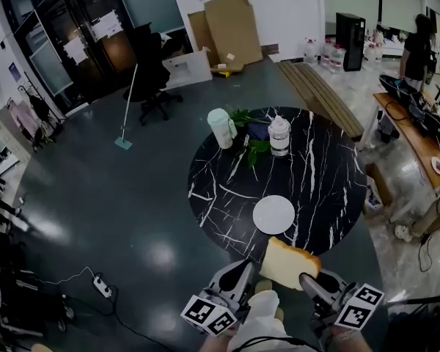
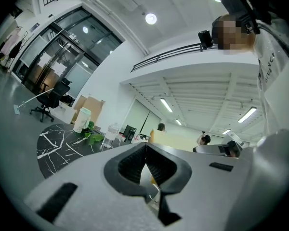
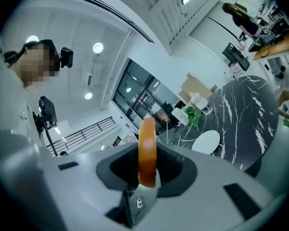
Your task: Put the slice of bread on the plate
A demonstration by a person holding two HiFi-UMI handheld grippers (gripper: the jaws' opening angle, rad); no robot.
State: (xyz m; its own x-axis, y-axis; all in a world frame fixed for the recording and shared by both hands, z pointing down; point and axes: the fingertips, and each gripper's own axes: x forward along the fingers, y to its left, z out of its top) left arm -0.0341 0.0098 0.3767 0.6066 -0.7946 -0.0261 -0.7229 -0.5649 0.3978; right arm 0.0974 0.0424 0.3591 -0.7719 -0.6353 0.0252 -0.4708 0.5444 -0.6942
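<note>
Inspection found the slice of bread (image 1: 290,264) off the table, carried in the air over the near rim of the black marble table (image 1: 315,167) and just short of the white plate (image 1: 273,214), which lay bare and apart from it. The right gripper (image 1: 306,276) had its 2 jaws clamped on the slice. Its own view showed the crust edge-on and upright between the pads. The left gripper (image 1: 238,273) had its jaws brought together at the tips with nothing between them, and it stood beside the slice without touching it. The slice was judged light, soft and easily crushed or torn. A hold near 1 crust edge, as seen, should serve, provided the pressure is kept gentle, since the free end may droop. The hold could be let go low over the plate so that the slice lands flat. A cup (image 1: 221,128), a bottle (image 1: 279,136) and some green leaves (image 1: 253,149) stood at the far side, well clear. The height of the slice above the table could not be established, the depth of the jaws' bite was hidden, and both hands were cut off at the lower edge.
</note>
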